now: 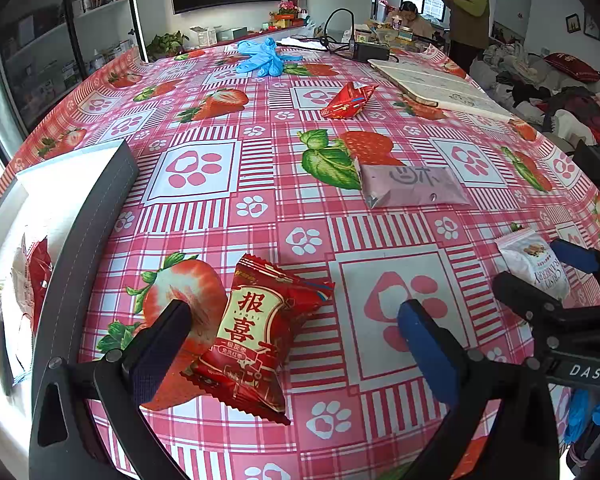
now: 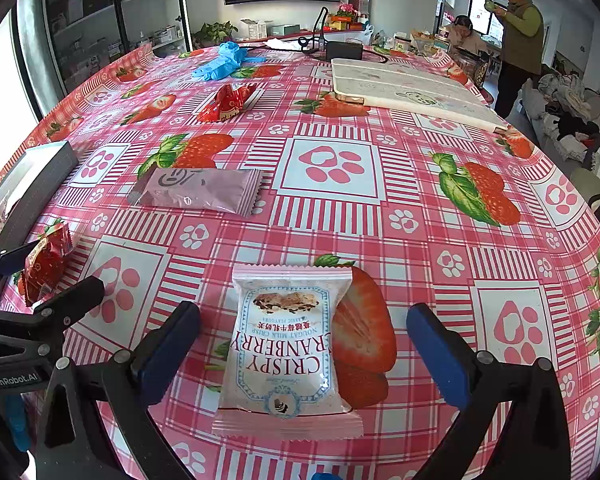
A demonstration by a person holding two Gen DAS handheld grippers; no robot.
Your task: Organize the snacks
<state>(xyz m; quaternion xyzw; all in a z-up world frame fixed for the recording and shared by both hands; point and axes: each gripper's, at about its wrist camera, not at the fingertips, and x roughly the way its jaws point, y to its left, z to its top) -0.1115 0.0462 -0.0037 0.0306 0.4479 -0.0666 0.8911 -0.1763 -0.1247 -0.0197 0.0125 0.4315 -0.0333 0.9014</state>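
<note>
My left gripper [image 1: 296, 334] is open, its fingers on either side of a red snack packet [image 1: 256, 336] with gold Chinese characters lying on the table. My right gripper [image 2: 304, 332] is open around a white "Crispy Cranberry" packet [image 2: 286, 350], which also shows in the left wrist view [image 1: 534, 262]. A pink-grey packet [image 1: 412, 184] [image 2: 198, 192] lies mid-table. Another red packet [image 1: 348, 100] [image 2: 226, 102] lies farther back. A grey-walled box [image 1: 96, 216] at the left holds several snacks [image 1: 32, 276].
Blue gloves [image 1: 260, 56], a white board [image 1: 440, 88], a black adapter with cable [image 1: 372, 52] lie at the table's far side. Two people are in the background at the right. The strawberry tablecloth [image 2: 380, 220] covers the table.
</note>
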